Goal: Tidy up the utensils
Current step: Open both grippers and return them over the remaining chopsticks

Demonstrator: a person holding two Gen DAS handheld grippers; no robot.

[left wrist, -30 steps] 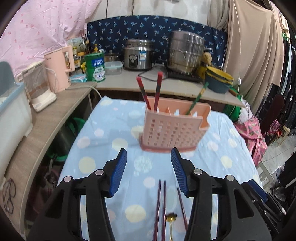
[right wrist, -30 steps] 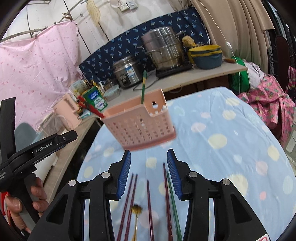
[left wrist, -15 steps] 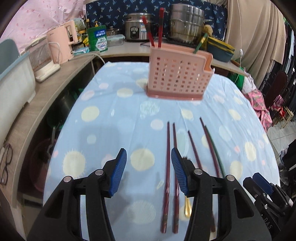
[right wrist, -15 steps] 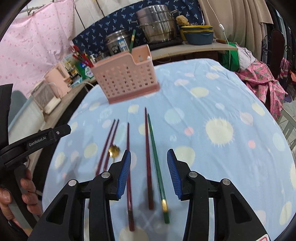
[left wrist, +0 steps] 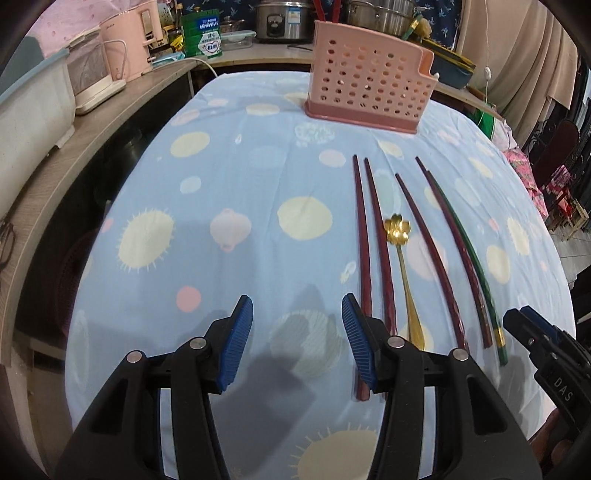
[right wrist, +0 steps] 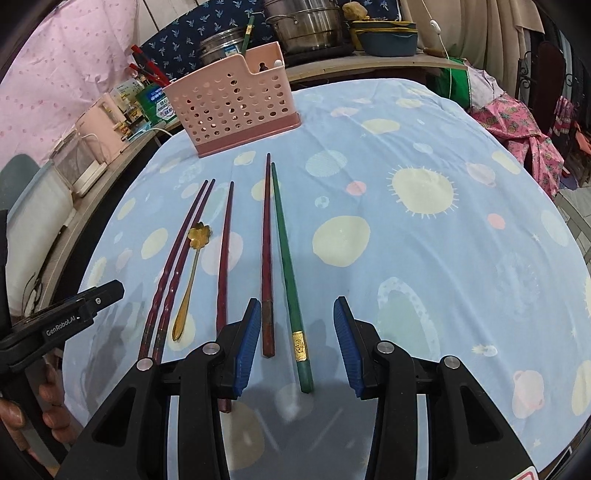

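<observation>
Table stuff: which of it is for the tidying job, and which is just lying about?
For the job:
pink utensil holder
green chopstick
dark red chopsticks
gold flower spoon
right tool and left tool, both open

Just about:
steel pots
rice cooker
pink kettle
green tin

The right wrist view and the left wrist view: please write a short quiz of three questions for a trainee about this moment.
1. True or false: the right gripper holds the green chopstick.
2. How many dark red chopsticks lie on the tablecloth?
3. The gold spoon has its flower-shaped bowl pointing: A) toward the pink utensil holder; B) toward the grippers.

Key: 1. False, both it and the left gripper are open and empty. 2. Four. 3. A.
</observation>
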